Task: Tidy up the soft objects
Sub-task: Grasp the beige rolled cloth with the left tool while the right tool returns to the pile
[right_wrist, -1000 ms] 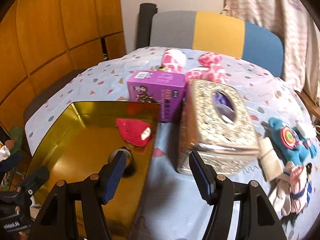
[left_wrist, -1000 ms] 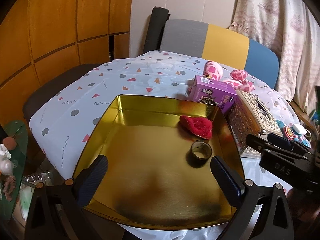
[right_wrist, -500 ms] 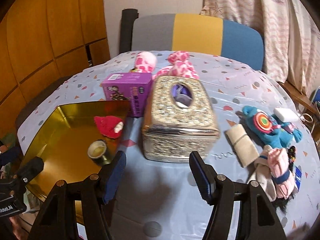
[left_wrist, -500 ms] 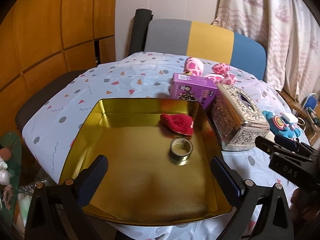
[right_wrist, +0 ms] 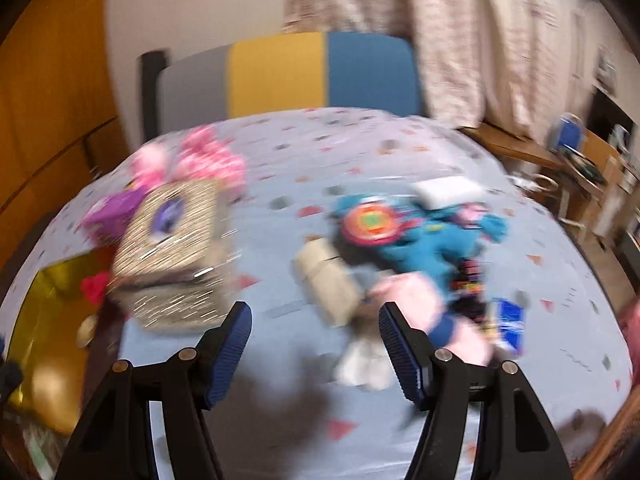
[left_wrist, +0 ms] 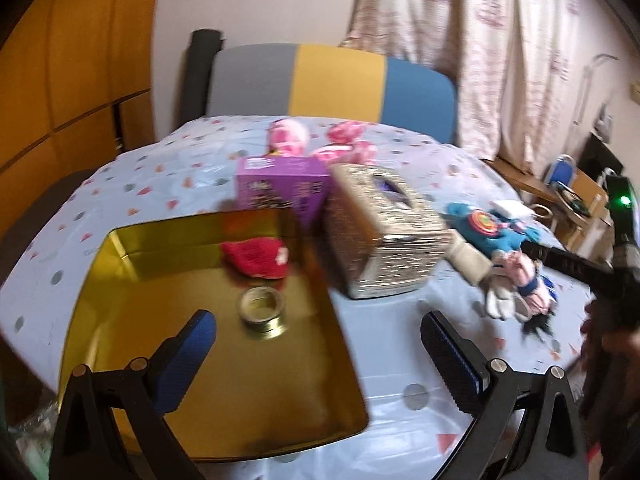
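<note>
Left gripper (left_wrist: 318, 340): jaws apart, nothing between them, hovering over the near right corner of the gold tray (left_wrist: 100, 280); right gripper (right_wrist: 314, 344): jaws apart, nothing between them, above the patterned tablecloth (right_wrist: 280, 312). Inside the tray, nearest, a tape roll (left_wrist: 262, 310); just beyond it, a red plush item (left_wrist: 256, 258). Right of the tray stands a glittery tissue box (left_wrist: 384, 232); a purple box (left_wrist: 282, 190) sits at its far left. Near right on the table, a pile of soft objects: a pink doll (right_wrist: 420, 308), a beige pouch (right_wrist: 326, 280), then a teal plush toy (right_wrist: 424, 236); this view is blurred. Farthest, pink spotted plush toys (left_wrist: 320, 140) lie near the table's far edge, before a grey, yellow and blue chair (left_wrist: 332, 80).
</note>
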### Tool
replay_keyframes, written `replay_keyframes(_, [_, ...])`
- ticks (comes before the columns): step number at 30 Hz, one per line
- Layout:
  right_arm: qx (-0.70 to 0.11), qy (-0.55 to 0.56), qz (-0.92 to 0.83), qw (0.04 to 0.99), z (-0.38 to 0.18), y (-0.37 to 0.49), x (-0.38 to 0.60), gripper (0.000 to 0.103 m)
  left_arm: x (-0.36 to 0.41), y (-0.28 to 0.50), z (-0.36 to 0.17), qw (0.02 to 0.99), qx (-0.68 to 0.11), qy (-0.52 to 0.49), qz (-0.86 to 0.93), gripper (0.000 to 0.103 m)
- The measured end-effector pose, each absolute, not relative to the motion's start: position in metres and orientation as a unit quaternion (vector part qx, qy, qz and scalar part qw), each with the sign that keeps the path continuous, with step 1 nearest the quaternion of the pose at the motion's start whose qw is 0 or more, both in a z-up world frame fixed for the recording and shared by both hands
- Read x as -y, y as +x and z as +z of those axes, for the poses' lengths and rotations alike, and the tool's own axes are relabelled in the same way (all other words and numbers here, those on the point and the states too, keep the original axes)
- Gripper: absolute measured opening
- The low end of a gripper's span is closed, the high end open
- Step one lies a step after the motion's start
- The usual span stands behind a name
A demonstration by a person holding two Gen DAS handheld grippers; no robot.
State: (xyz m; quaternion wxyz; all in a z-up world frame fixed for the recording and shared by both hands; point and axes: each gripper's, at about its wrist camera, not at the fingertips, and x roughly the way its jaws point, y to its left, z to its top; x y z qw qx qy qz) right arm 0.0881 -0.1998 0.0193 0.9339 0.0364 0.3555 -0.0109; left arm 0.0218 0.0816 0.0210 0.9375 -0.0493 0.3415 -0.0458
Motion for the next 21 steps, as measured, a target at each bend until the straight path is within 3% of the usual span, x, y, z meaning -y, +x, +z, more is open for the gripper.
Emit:
replay_keyframes(9, [-0.312, 0.146, -0.163, 0.925, 0.021, 0.094, 0.325, 0.071, -0.018, 0.041, 0.025, 0.928, -0.348, -0.012, -0.132, 0.103])
replay_keyframes(21, [-0.275, 0.256, -0.162, 0.912, 0.013, 0.073, 0.367, 0.073, 0.081, 0.107, 0.037, 0.899, -0.396, 0.008, -0.188, 0.103])
